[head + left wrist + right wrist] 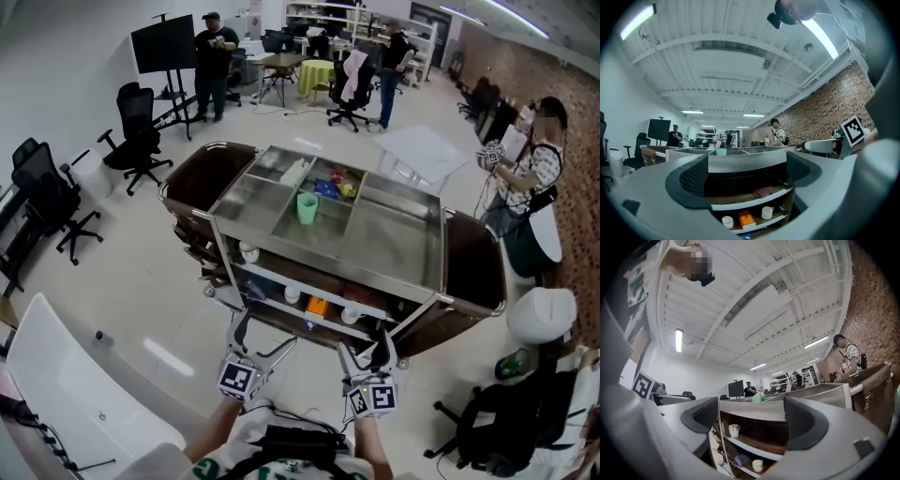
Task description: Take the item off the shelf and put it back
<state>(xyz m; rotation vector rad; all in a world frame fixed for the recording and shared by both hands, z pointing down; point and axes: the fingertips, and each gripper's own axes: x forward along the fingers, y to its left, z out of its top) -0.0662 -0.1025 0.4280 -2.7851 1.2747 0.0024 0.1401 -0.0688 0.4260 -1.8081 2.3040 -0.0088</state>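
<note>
A steel cart (394,246) stands in front of me with open shelves under its top tray. The lower shelf holds a white cup (292,294), an orange box (317,306) and another white cup (349,315). One more white cup (248,251) sits on the shelf above. My left gripper (262,336) is open and empty, just short of the shelves. Along its jaws (745,176) I see the orange box (746,218) between two cups. My right gripper (366,349) is also open and empty. It (752,418) faces a white cup (734,430) on the upper shelf.
A green cup (307,207) and small packets (330,187) lie in the cart's top compartments. A reddish cloth (765,191) lies on the middle shelf. Office chairs (136,131) stand at left, people at the back and right, and a white table (66,394) is near left.
</note>
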